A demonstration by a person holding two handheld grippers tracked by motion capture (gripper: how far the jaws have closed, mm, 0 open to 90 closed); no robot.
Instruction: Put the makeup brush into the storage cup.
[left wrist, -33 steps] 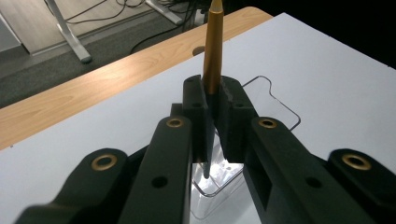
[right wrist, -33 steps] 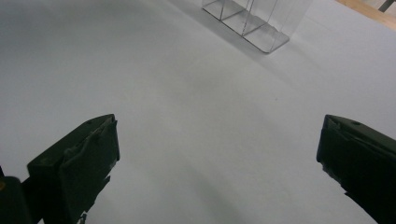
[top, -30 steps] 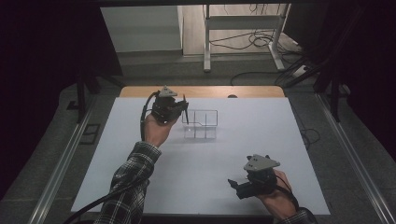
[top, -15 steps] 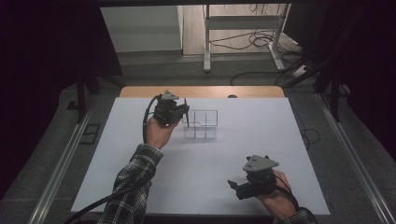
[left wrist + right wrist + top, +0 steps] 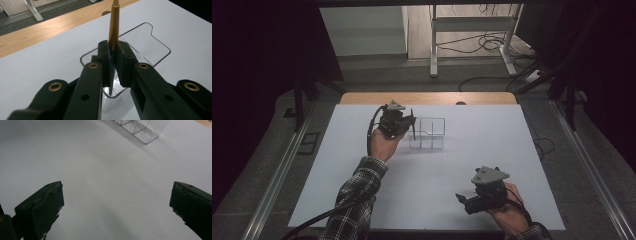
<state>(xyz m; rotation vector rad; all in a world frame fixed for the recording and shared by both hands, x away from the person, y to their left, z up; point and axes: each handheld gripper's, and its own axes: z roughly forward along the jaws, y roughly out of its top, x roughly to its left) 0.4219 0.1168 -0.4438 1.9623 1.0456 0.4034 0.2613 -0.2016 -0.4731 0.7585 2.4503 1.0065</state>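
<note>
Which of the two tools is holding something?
The left tool: it is shut on a gold pen above the clear organizer. The right tool is open.

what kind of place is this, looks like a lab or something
Probably a lab or workshop set up for recording handling tasks. A white table stands under a fixed overhead camera, loose cables trail across the bare floor behind it, and the person works with a hand-held left gripper and right gripper.

Gold pen (image 5: pixel 114 27), black jaws, clear organiser (image 5: pixel 428 133), white table sheet (image 5: pixel 512 140), wood-brown edge strip (image 5: pixel 427 98), black-and-white plaid sleeve (image 5: pixel 357 195).
</note>
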